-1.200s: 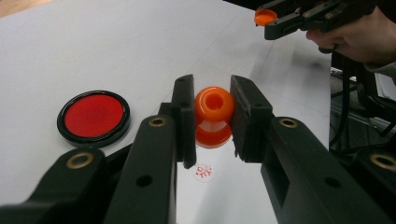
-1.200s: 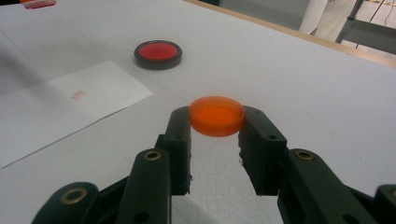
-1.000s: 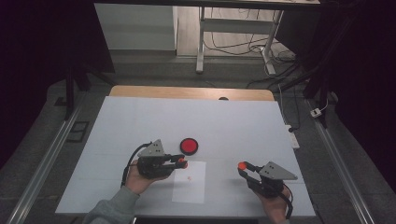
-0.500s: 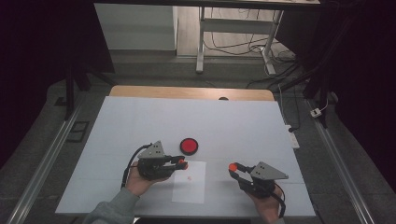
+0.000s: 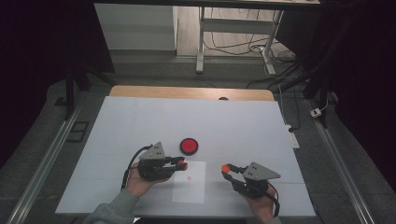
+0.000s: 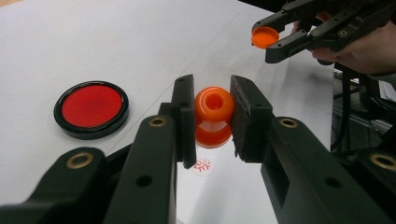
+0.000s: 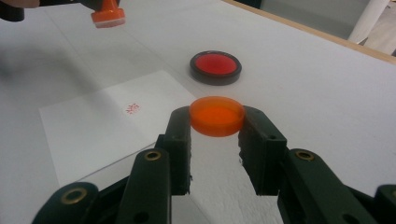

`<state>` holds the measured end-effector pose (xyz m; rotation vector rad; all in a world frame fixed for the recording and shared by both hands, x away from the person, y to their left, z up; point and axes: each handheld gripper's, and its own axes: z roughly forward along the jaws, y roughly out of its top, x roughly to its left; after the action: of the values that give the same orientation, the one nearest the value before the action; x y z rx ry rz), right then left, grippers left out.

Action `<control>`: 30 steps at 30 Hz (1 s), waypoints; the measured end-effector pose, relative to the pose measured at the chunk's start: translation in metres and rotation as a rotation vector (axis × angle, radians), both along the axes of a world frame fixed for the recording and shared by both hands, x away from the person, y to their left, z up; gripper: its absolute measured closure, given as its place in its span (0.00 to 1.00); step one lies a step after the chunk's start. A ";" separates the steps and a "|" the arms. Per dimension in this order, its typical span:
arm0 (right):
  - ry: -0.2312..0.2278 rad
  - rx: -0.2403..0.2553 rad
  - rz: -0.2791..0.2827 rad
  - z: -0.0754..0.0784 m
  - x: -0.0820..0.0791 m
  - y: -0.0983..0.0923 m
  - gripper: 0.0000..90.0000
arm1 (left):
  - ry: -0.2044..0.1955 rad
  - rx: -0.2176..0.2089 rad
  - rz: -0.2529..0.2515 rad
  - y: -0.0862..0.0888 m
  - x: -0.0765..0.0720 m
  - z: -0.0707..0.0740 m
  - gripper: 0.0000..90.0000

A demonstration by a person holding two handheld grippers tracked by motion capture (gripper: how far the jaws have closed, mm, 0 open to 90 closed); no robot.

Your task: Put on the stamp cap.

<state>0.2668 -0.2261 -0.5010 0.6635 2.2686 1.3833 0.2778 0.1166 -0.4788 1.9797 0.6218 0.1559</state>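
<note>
My left gripper is shut on an orange stamp by its round knob and holds it just above a white sheet of paper. A red stamped mark shows on the paper right under the stamp. My right gripper is shut on an orange round cap and hangs above the table to the right of the paper. A round black ink pad with a red face lies open just beyond the paper.
A white table top spreads wide around the paper, with a wooden edge at the far side. Metal rails run along both sides of the table. Table legs and cables stand on the floor beyond.
My right gripper has carried the orange cap leftward, closer to the paper and the left gripper. The left gripper with the stamp has stayed where it was.
</note>
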 end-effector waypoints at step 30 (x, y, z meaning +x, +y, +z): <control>0.014 -0.032 0.083 -0.006 -0.002 0.034 0.71 | 0.003 -0.020 -0.016 -0.009 0.005 0.002 0.80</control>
<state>0.2646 -0.1920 -0.5070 0.5760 2.3484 1.3805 0.2829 0.1079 -0.4770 1.9656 0.6069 0.1364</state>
